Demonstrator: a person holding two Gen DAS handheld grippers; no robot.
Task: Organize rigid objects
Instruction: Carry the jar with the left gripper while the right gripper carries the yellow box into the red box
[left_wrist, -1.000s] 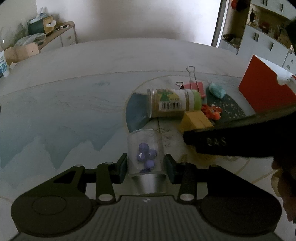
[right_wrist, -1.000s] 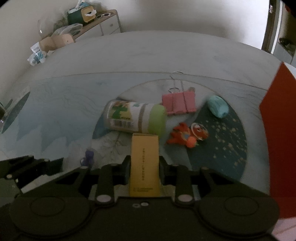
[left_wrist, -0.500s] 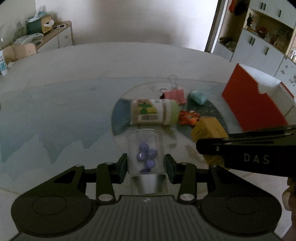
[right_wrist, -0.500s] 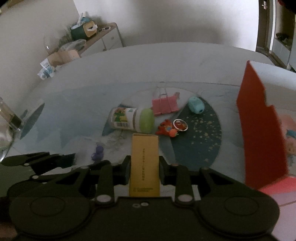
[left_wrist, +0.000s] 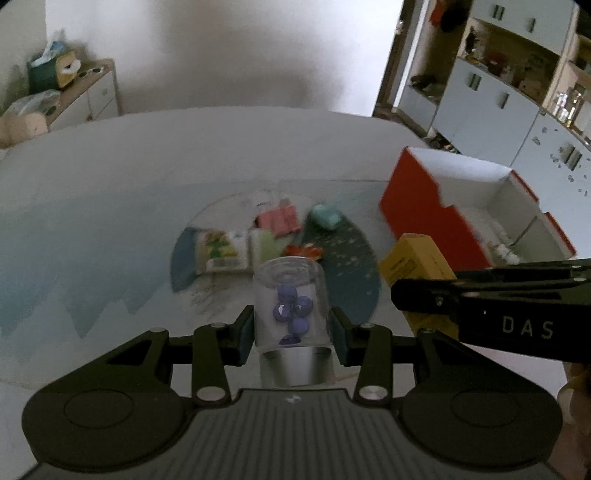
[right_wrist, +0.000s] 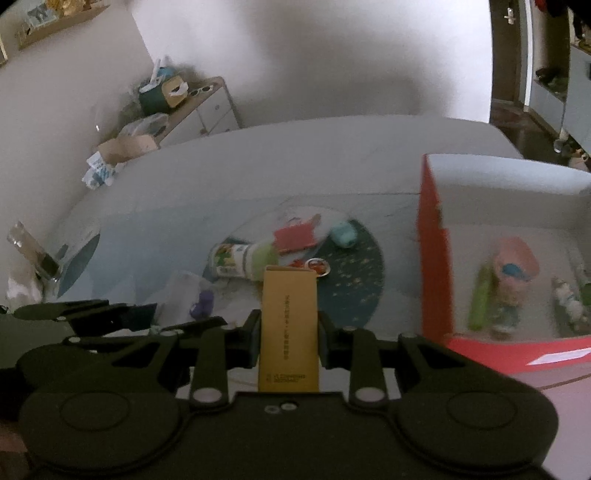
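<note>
My left gripper is shut on a clear jar with purple beads inside, held above the table. My right gripper is shut on a yellow box, also lifted; the box also shows in the left wrist view. On the round mat lie a green-lidded bottle on its side, a pink binder clip, a teal object and an orange toy. A red open box stands to the right and holds several items.
A cabinet with a tissue box stands by the far wall. Shelving fills the right background. A clear object stands at the table's left edge. The right gripper's side crosses the left wrist view.
Both grippers have risen and drawn back from the mat with their objects. The red box has come further into view, showing its inside.
</note>
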